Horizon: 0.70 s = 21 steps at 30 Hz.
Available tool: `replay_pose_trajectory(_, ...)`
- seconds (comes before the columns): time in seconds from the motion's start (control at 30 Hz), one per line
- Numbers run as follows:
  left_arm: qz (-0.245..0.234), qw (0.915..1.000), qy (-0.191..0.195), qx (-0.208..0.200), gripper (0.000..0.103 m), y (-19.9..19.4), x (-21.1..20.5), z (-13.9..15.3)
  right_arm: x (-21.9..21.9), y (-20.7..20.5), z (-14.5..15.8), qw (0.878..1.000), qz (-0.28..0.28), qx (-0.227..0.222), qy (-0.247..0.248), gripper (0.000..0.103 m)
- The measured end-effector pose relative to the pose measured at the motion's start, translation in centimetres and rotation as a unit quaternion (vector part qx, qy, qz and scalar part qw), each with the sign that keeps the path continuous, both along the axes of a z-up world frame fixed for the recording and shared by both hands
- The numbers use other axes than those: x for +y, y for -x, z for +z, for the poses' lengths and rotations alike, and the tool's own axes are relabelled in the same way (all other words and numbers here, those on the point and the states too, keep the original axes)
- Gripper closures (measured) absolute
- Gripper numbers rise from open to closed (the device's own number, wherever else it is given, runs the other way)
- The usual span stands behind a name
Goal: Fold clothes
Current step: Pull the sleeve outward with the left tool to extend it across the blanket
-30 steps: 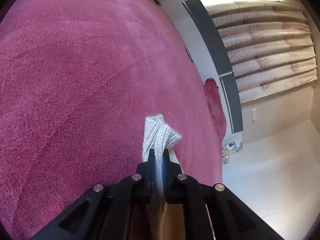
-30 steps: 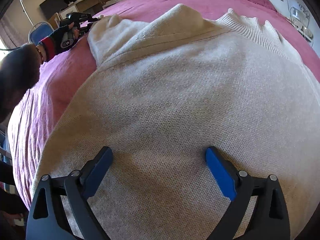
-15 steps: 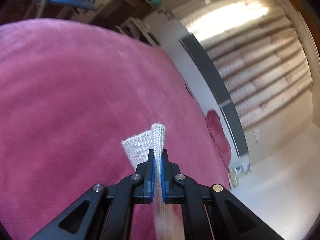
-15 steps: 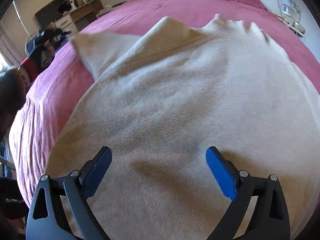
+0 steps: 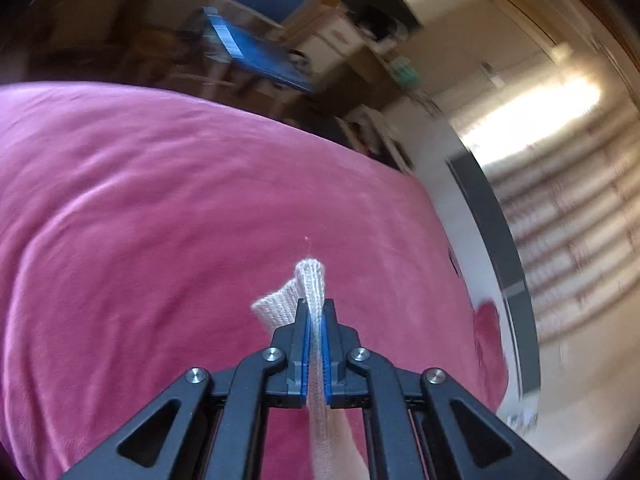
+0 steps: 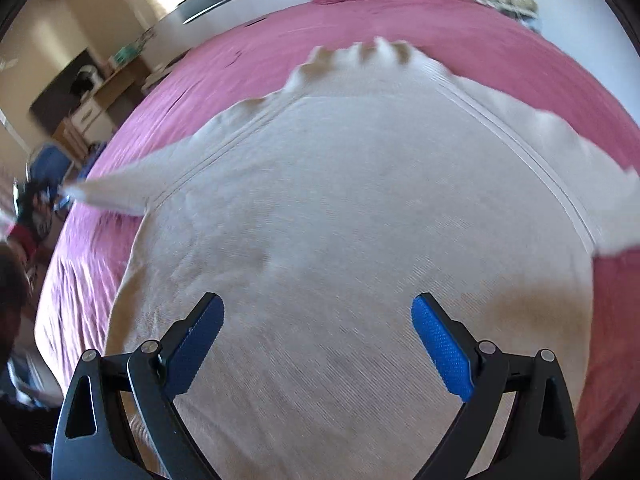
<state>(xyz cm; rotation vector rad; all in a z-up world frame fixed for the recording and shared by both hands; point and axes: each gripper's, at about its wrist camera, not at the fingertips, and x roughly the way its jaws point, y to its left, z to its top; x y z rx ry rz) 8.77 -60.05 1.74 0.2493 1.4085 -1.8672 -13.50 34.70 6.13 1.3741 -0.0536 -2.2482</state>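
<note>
1. Left wrist view: since a second ago my left gripper [image 5: 315, 326] has swung up and round, so the far edge of the pink bedspread [image 5: 160, 220] and the blurred blue chair [image 5: 260, 52] beyond it now show. Pads are clamped tight on the ribbed cuff [image 5: 311, 280] of the cream sweater [image 6: 360, 200]; the cuff tip sticks out just past the fingertips, above the bedspread.
2. Risk here: only a thin strip of knit is pinched. A fast pull could stretch the rib or slide it out, dropping the sleeve short of the fold.
3. Right wrist view: sleeve [image 6: 120, 192] was folded over the sweater body, now it's drawn out straight toward the bedspread's left edge. Right gripper [image 6: 318, 340] has lifted slightly, jaws wide and empty, over the sweater's lower body.
4. Risk: nothing pins the body. Sleeve tension could drag the whole sweater sideways across the bedspread and skew the collar [image 6: 360, 54], spoiling the layout.
</note>
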Motion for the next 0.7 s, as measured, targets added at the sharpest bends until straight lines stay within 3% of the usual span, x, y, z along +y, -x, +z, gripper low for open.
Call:
replay_pose_trajectory(0.13,-0.014,0.9991,0.039,0.011,0.100,-0.1,3.0,2.3,3.2,-0.5,0.7,1.000,-0.025,-0.001,-0.001,0.006)
replay_pose_trajectory(0.2,-0.066,0.9938,0.088,0.016,0.100,1.7,5.9,5.4,5.2,-0.8,0.9,0.999,-0.038,0.000,-0.002,0.006)
replay_pose_trajectory(0.27,-0.140,0.9800,0.138,0.029,0.100,4.3,10.0,8.9,7.0,-1.1,1.0,0.999,-0.049,0.003,-0.006,0.006)
replay_pose_trajectory(0.37,-0.262,0.9424,0.204,0.038,0.100,9.1,19.2,13.3,9.8,-2.2,1.2,0.998,-0.063,0.001,-0.012,0.006)
replay_pose_trajectory(0.47,-0.371,0.8908,0.260,0.033,0.099,13.3,30.2,15.3,12.4,-3.4,0.9,0.997,-0.082,-0.009,-0.005,0.006)
replay_pose_trajectory(0.57,-0.451,0.8399,0.301,0.026,0.099,16.9,41.0,15.2,14.9,-4.3,1.2,0.995,-0.096,-0.014,-0.004,0.006)
replay_pose_trajectory(0.7,-0.520,0.7893,0.327,0.006,0.099,21.8,54.1,11.9,17.1,-4.9,1.9,0.994,-0.108,-0.007,-0.004,0.006)
